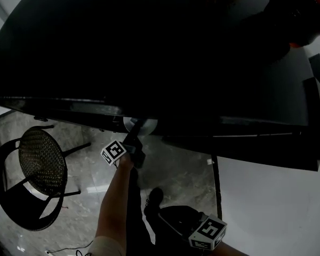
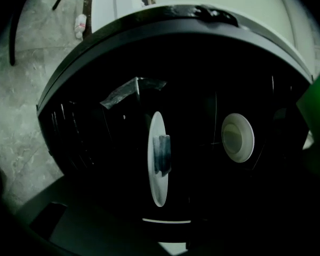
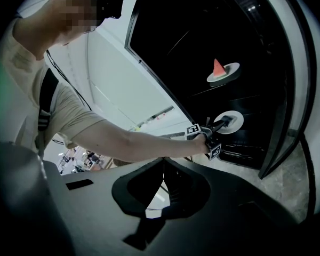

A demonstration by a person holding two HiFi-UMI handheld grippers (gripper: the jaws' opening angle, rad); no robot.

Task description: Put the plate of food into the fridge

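Note:
A white plate (image 1: 141, 125) lies on a lower shelf of the dark open fridge (image 1: 149, 47). My left gripper (image 1: 138, 136) reaches in to its near rim. In the left gripper view the plate (image 2: 156, 183) shows edge-on, one grey pad (image 2: 163, 153) stands close over the rim, and the other jaw is lost in the dark. The jaws look open around the rim. In the right gripper view the left gripper (image 3: 224, 124) meets the plate (image 3: 233, 119), and one shelf up a second plate (image 3: 224, 73) carries a red wedge. My right gripper (image 3: 161, 169) hangs low, shut and empty.
A round black mesh chair (image 1: 40, 164) stands on the grey marble floor at the left. A white panel (image 1: 272, 207) fills the lower right below the fridge. The upper plate (image 2: 238, 137) shows from beneath in the left gripper view. The person's shoe (image 1: 153, 199) is below the left arm.

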